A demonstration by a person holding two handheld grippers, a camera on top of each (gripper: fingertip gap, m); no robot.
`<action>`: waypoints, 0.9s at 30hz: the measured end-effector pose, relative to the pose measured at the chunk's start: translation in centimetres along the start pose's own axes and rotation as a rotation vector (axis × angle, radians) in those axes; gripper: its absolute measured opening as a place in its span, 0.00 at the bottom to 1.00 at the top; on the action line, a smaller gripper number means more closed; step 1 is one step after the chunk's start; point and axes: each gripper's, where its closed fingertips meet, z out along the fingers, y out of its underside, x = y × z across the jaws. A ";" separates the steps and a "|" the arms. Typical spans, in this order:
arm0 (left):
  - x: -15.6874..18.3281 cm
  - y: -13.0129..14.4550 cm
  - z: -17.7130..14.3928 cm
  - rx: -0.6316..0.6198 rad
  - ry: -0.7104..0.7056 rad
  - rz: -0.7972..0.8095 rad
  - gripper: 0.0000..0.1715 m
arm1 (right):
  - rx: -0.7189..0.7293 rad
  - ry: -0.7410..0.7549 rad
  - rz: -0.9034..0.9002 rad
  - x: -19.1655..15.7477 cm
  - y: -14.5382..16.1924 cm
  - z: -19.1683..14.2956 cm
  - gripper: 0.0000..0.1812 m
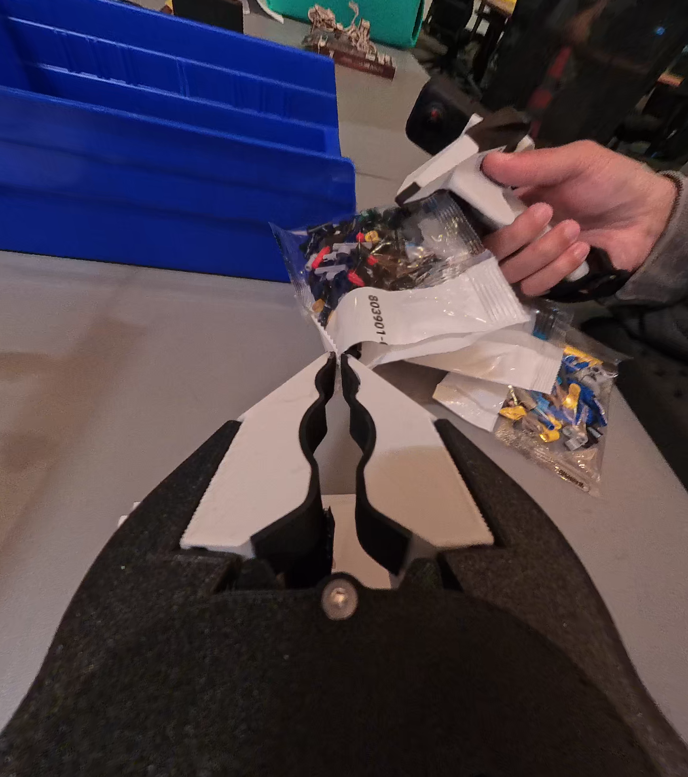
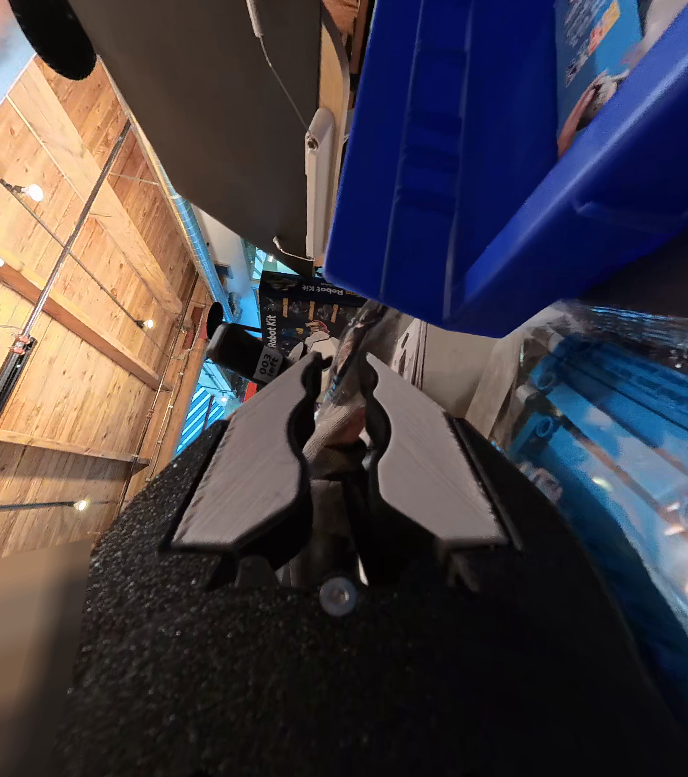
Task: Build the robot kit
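- The left tongs (image 1: 337, 357) sit nearest, their tips drawn almost together with only a sliver between them, pinching the bottom corner of a clear bag of small coloured parts (image 1: 375, 269).
- That bag hangs stretched above the grey worktop (image 1: 123, 378), beside the blue bin (image 1: 144, 147); its white strip carries print.
- The right tongs (image 1: 422, 189), held in a hand (image 1: 577, 218), grip the bag's far top edge; the hand and bag hide their tips.
- In the right wrist view those tongs (image 2: 340, 361) stand slightly apart with crinkled plastic between them.
- More bags (image 1: 544, 403) lie below on the worktop, partly covered.
- A wooden model (image 1: 346, 38) stands blurred at the far edge.
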 end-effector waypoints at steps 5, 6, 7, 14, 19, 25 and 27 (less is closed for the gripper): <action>-1.0 0.7 0.3 -0.061 -0.085 0.090 0.00 | 0.036 0.071 0.000 1.3 -0.5 0.0 0.03; -1.3 0.9 0.3 -0.076 -0.110 0.114 0.00 | 0.040 0.088 0.001 1.7 -0.5 0.0 0.03; -1.5 1.2 0.3 -0.095 -0.121 0.130 0.00 | 0.043 0.106 0.001 1.9 -0.6 0.0 0.03; -3.4 3.7 0.9 -0.271 -0.222 0.169 0.01 | -0.016 0.401 -0.289 3.3 0.1 0.5 0.02; -4.8 5.1 0.7 -0.370 -0.291 0.170 0.05 | -0.116 0.609 -0.533 4.1 0.8 1.4 0.00; -4.9 5.5 0.1 -0.402 -0.288 0.118 0.13 | -0.143 0.731 -0.789 3.9 0.1 2.1 0.00; -4.8 5.6 -0.3 -0.405 -0.261 0.083 0.16 | -0.153 0.753 -0.869 3.6 0.0 2.3 0.00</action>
